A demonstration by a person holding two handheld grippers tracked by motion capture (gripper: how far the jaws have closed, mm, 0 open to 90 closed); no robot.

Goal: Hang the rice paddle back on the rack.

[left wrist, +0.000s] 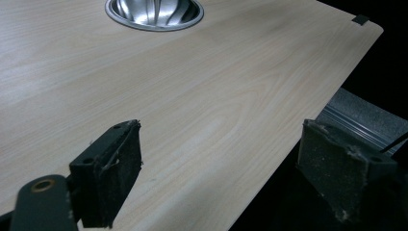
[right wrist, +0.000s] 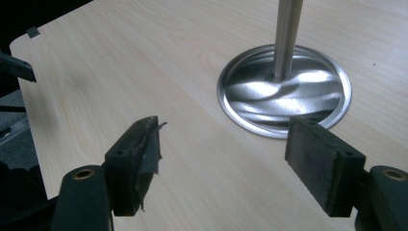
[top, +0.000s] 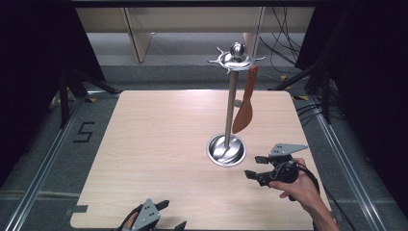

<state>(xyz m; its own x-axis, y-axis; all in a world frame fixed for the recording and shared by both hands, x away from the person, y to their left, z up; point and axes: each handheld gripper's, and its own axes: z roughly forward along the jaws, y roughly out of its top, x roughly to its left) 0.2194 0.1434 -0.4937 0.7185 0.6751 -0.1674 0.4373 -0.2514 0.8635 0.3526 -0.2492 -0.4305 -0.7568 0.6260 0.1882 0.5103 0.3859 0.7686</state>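
Steel utensil stand [top: 231, 96], dished shiny base, one brown spatula [top: 244, 108] hanging; both tongs apart, empty.

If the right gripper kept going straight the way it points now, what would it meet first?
Probably the round metal base of the utensil stand. The right gripper is open with nothing between its fingers, and that base lies just ahead over bare table. Its height above the table is unclear.
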